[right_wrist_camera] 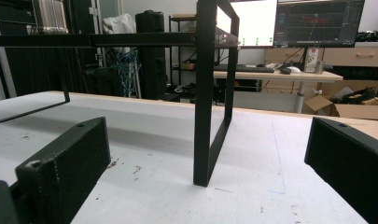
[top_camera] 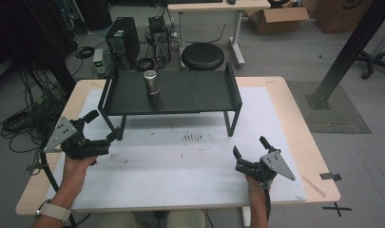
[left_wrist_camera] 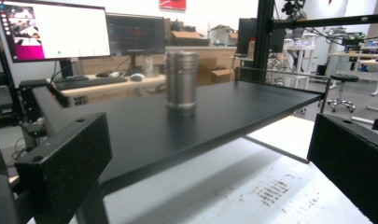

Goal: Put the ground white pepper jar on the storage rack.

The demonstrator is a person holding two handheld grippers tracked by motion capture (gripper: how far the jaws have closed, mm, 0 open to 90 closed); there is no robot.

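Observation:
A silver metal canister (top_camera: 151, 83) stands upright on the black raised shelf (top_camera: 190, 97) at the table's far middle. In the left gripper view the canister (left_wrist_camera: 181, 83) sits on the shelf top (left_wrist_camera: 233, 112) ahead of the jaws. My left gripper (top_camera: 103, 128) is open by the shelf's front left leg, level with the shelf top, nothing between its jaws. My right gripper (top_camera: 251, 146) is open low over the white mat, in front of the shelf's right leg (right_wrist_camera: 210, 116). The canister's base (right_wrist_camera: 50, 16) shows at the upper left of the right gripper view.
The white mat (top_camera: 180, 161) covers the wooden table (top_camera: 299, 123) and has dark scuff marks in the middle. A wooden stick (top_camera: 313, 186) lies near the table's right front corner. A black stool (top_camera: 202, 56) and a computer tower (top_camera: 122, 42) stand on the floor beyond.

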